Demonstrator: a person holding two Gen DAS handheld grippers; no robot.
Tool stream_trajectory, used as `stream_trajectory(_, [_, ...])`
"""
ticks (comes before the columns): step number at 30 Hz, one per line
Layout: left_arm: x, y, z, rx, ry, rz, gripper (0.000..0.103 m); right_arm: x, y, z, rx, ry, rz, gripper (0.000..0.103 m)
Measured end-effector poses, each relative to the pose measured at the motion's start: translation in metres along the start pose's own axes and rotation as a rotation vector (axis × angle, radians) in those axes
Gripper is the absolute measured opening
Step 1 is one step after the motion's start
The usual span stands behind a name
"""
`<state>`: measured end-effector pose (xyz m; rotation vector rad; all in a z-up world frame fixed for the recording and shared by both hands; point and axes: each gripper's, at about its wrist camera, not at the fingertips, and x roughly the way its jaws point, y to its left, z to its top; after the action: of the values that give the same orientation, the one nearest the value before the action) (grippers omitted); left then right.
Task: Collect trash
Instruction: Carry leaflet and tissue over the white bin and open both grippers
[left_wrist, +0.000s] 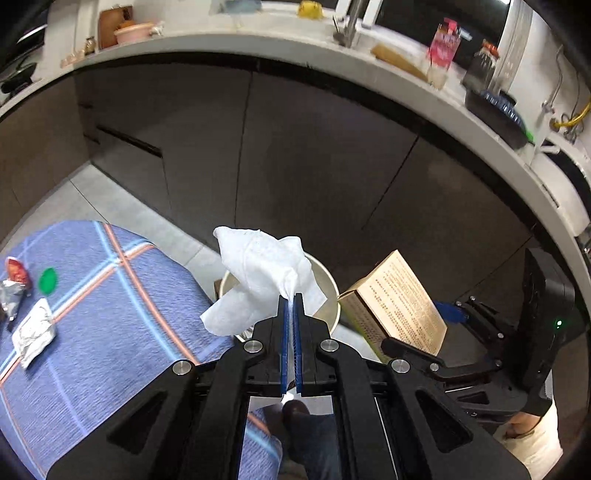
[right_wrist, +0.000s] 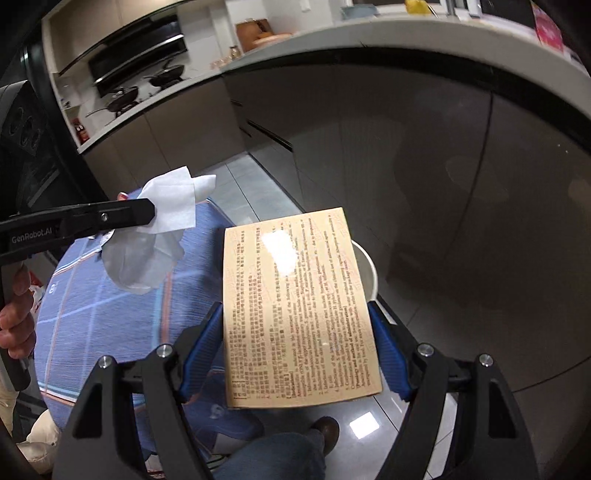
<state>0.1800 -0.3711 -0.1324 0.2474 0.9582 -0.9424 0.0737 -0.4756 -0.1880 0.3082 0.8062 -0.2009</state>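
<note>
Tissue pinched in shut left tool, above white bin | box clamped between wide-set pads of right tool, right of tissue, over bin | wrappers and green cap on bench, far left

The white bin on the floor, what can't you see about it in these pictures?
- Left wrist view: the tissue in the left gripper hides most of the bin, including its inside.
- Right wrist view: the box in the right gripper covers all but the bin's rim.
</note>
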Motion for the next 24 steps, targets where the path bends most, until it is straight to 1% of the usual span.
stream_trajectory(7, [0.063, 0.005, 0.009, -0.013, 0.097, 0.006, 0.002, 0.051, -0.022, 0.001, 0.019, 0.074, -0.006, 0.076])
stream_trajectory(15, [0.118, 0.013, 0.016, -0.022, 0.166, 0.01, 0.002, 0.106, -0.024, 0.01, -0.02, 0.139, 0.005, 0.076])
stream_trajectory(19, [0.136, 0.02, 0.014, -0.026, 0.186, 0.02, 0.003, 0.127, -0.025, 0.01, -0.047, 0.171, 0.009, 0.076])
stream_trajectory(24, [0.146, 0.03, 0.015, -0.032, 0.195, 0.023, 0.003, 0.146, -0.023, 0.012, -0.066, 0.195, 0.014, 0.077])
